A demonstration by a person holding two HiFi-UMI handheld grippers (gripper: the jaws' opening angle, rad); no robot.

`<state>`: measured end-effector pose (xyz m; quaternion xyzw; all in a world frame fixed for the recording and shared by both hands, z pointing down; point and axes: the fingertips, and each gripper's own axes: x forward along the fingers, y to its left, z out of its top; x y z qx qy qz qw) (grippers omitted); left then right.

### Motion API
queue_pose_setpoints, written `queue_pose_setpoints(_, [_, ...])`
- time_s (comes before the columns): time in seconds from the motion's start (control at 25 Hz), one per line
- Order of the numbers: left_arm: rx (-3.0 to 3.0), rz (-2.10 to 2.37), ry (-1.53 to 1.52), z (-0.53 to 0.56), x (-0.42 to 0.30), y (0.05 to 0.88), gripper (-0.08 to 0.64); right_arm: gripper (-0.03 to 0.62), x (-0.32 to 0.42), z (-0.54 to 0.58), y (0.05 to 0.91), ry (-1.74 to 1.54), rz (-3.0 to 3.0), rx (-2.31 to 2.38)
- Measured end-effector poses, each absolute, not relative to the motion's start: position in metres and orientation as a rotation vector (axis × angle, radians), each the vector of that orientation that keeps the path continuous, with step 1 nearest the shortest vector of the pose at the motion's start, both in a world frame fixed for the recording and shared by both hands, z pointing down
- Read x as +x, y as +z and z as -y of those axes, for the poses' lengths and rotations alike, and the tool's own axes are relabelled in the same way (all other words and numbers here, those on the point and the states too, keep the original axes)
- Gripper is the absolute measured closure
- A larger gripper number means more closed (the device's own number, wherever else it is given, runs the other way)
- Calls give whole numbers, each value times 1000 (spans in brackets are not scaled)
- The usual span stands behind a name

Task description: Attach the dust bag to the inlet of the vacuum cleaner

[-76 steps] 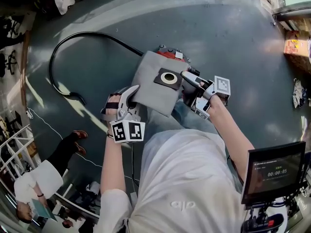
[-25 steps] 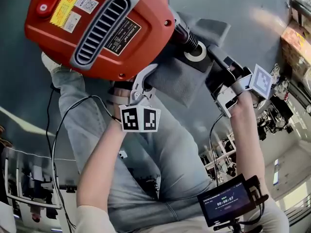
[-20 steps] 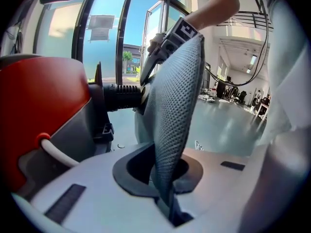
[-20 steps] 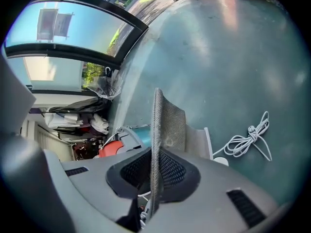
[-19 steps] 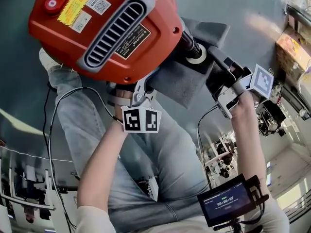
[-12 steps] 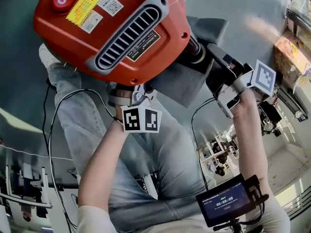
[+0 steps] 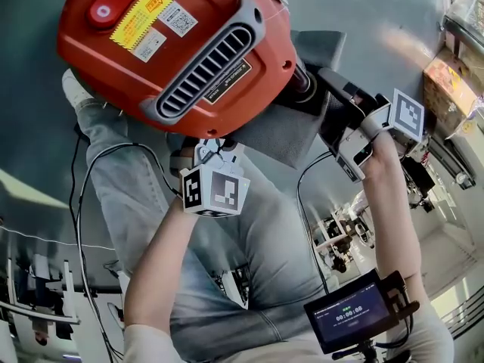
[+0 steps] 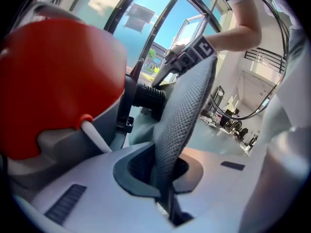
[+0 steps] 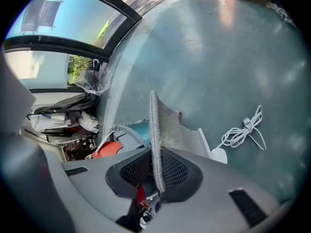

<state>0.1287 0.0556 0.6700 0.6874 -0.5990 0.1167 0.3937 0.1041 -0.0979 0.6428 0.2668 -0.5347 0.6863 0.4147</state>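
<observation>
The red vacuum cleaner body (image 7: 174, 44) fills the upper left of the head view, its black inlet tube (image 7: 301, 82) sticking out at its right. Behind it hangs the grey dust bag (image 7: 280, 134), its collar up against the tube. My left gripper (image 7: 215, 150) is shut on the bag's lower edge under the red body. My right gripper (image 7: 330, 82) is shut on the bag's right edge beside the tube. In the left gripper view the mesh bag (image 8: 187, 115) runs up from the left gripper (image 8: 163, 171), with the tube (image 8: 148, 96) beside it. The right gripper (image 9: 154, 171) clamps the bag edge (image 9: 154, 130).
A person's legs in jeans (image 7: 249, 263) are below the bag. A black cable (image 7: 113, 157) loops past the left arm. A coiled white cord (image 9: 243, 130) lies on the grey floor (image 9: 228, 47). A small screen (image 7: 355, 320) sits at the lower right.
My left gripper has rolled, turning its marker cube to show another face. The red body has swung slightly and now hides the bag's white collar ring. My right gripper moved a little toward the tube.
</observation>
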Motion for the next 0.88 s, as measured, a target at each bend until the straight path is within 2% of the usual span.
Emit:
queue_pose_setpoints(0.36, [1771, 1522, 413, -59, 132, 650, 544, 551, 102, 98, 641, 1796, 1298, 713])
queue_pose_setpoints(0.6, [1920, 1578, 510, -39, 139, 598, 442, 551, 103, 95, 637, 1832, 1316, 723])
queue_pose_setpoints(0.72, [1890, 1614, 601, -14, 135, 600, 443, 551, 104, 94, 635, 1803, 1330, 702])
queue_pose_setpoints(0.76, [1866, 1626, 619, -8, 131, 604, 478, 551, 104, 94, 635, 1772, 1341, 671])
queue_pose_setpoints(0.8, [1849, 1635, 627, -5, 126, 606, 545, 551, 103, 95, 636, 1733, 1355, 627])
queue_pose_setpoints(0.88, [1853, 1647, 640, -5, 122, 607, 545, 549, 98, 96, 640, 1648, 1377, 521])
